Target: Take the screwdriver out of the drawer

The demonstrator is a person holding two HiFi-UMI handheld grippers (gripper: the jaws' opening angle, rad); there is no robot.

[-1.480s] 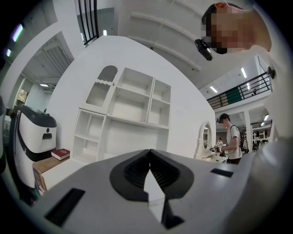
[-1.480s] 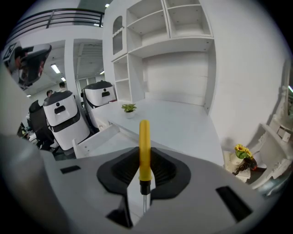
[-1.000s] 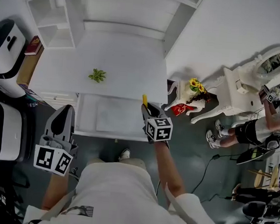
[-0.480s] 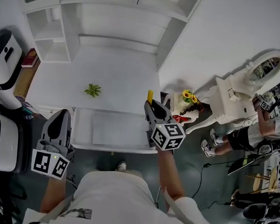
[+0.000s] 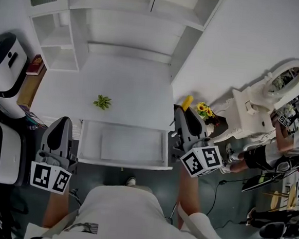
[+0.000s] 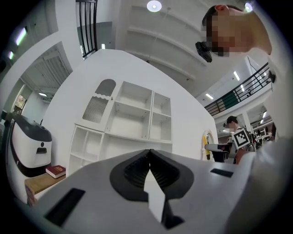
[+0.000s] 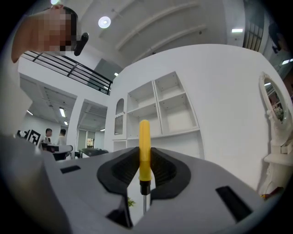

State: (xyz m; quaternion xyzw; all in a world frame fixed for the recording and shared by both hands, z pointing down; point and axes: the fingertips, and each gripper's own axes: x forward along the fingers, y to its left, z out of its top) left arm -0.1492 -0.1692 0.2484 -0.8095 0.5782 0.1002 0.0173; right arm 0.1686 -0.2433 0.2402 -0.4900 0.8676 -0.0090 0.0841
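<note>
While the drawer (image 5: pixel 123 164) stood pulled out from the front of the white desk (image 5: pixel 132 79), the screwdriver (image 7: pixel 144 148) was outside it, pinched in the right gripper (image 5: pixel 184 115). Seen from the head view, that gripper was just to the right of the drawer's right wall and the desk's front corner, with the yellow handle poking out past its jaw tips, away from the person. Its own view showed the two dark pads pressed against the handle from either side; the handle stood upright between them, and a black collar and a thin metal shaft ran down from it toward the camera. On the other side, the left gripper (image 5: pixel 62 124) was held just beyond the drawer's left wall, apart from it, and its view showed the jaws closed together with nothing between them. Inside the drawer only a pale flat sheet on the bottom could be made out. A small green plant (image 5: pixel 102 102) sat on the desk top, well back from the drawer. White shelves (image 5: pixel 57 42) rose at the rear left of the desk, with a red book (image 5: pixel 36 64) beside them, and a bunch of sunflowers (image 5: pixel 206 110) showed near the right gripper, next to an ornate white mirror stand (image 5: pixel 265 94).
</note>
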